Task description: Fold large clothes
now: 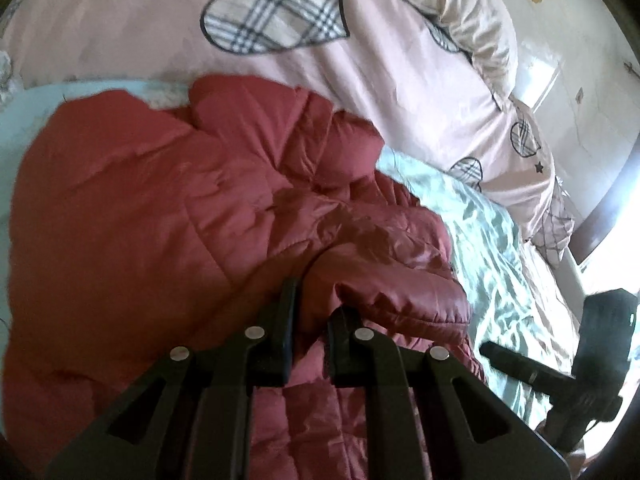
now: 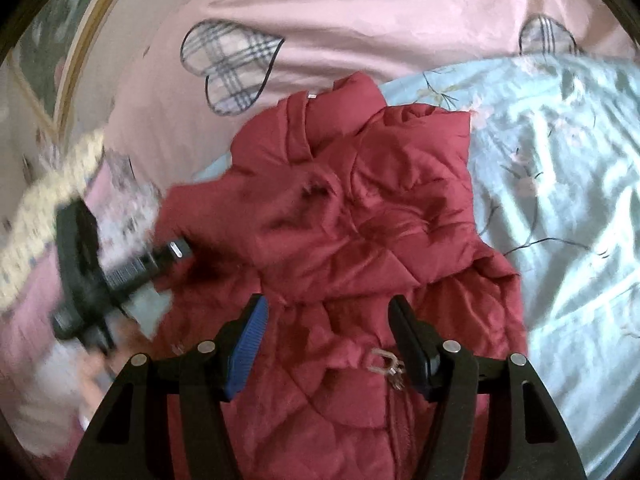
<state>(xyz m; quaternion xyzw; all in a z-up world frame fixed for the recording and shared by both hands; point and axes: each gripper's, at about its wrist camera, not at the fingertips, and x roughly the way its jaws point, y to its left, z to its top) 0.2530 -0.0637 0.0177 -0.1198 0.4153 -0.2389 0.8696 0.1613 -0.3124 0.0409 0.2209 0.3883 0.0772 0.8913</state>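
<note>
On the bed, a red padded jacket (image 2: 352,216) lies crumpled across a pale blue sheet (image 2: 560,184), with a pink cover (image 2: 360,20) printed with checked hearts beyond it. Your left gripper (image 1: 310,320) has its fingers drawn in close on a puffy fold of the jacket, pinching the fabric between them near the garment's right-hand edge as that camera sees it. Your right gripper (image 2: 328,320) hovers over the lower part of the jacket with its fingers spread wide, holding nothing; a small metal zip pull (image 2: 386,366) lies just beside its right finger.

The fold looks only partly made, so several things could spoil it. The shell is slick and thickly padded, so the pinch may hold just the outer layer; if you lift quickly, it could slip out or drag the whole jacket instead of turning one panel. The sheet beneath is loose and wrinkled, so a low grasp with your open gripper might catch it along with the jacket. Closing near the zip pull risks clamping metal rather than cloth. Both grippers work close together here, so watch that they do not knock.
</note>
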